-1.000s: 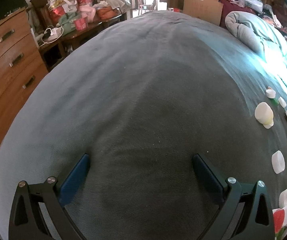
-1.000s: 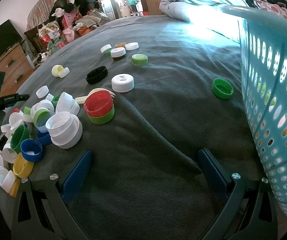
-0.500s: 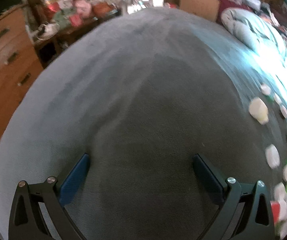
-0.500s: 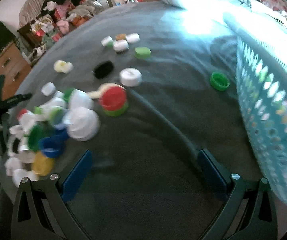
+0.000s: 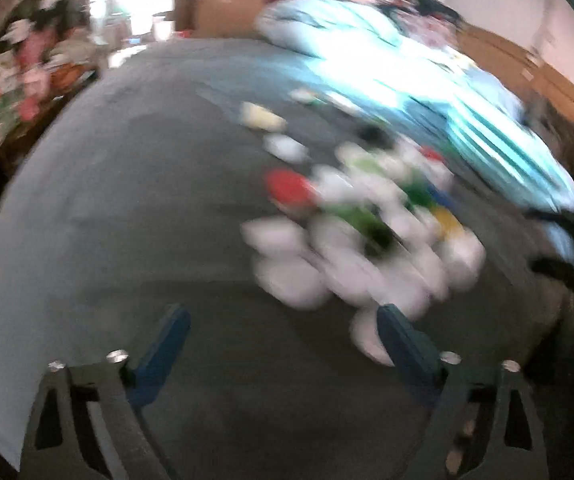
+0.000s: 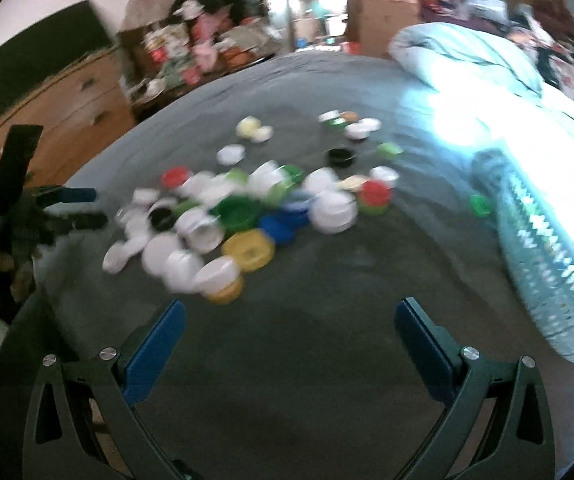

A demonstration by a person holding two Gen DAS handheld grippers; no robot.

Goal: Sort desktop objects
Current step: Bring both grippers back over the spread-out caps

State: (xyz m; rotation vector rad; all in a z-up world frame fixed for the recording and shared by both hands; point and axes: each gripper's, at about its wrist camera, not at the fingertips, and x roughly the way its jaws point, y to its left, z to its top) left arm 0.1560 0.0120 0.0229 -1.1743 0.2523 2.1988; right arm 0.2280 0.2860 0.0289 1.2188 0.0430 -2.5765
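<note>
The lids [image 6: 243,216] lie in a heap on the grey blanket [image 6: 327,360], with the basket [image 6: 547,264] off to the side. The left gripper [image 5: 283,332] has just been closing a little and the right gripper [image 6: 289,320] is wide open; both hold nothing. The lids are crowded and touching, so a quick grab could pinch two at once or knock some away.

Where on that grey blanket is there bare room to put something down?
Bare grey blanket lies just ahead of the right tongs, between the heap of caps and the teal basket. The heap itself is crowded.
</note>
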